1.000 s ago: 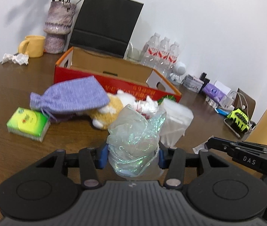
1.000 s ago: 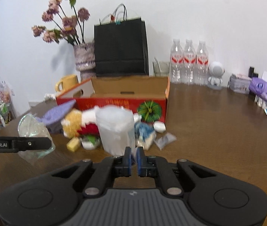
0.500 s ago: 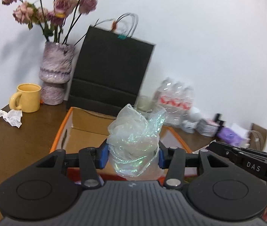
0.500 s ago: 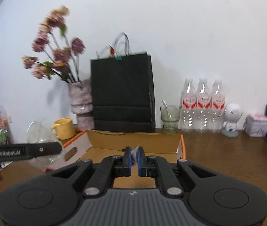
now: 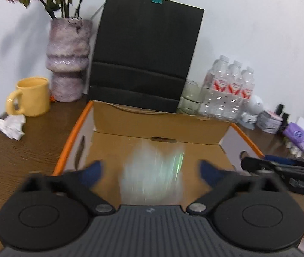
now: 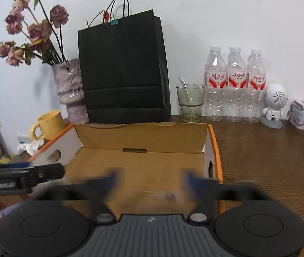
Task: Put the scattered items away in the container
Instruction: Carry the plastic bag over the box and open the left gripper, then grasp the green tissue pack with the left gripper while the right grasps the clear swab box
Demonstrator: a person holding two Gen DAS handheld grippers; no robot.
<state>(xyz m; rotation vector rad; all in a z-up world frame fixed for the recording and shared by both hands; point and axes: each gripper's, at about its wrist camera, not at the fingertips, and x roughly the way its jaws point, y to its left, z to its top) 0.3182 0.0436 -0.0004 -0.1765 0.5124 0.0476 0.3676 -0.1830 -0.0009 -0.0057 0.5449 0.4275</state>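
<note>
Released, blurred iridescent bag [image 5: 152, 173] hangs between just-opened, non-touching jaws.

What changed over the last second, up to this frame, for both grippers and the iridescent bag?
Both grippers moved from the clutter in front of the cardboard box to above its open top. The left gripper, which had been shut on the iridescent bag, has just opened, and the bag is a falling blur between the spread fingers. The right gripper has just opened too; what it let go is unclear. The black paper bag and bottles stayed put.
</note>
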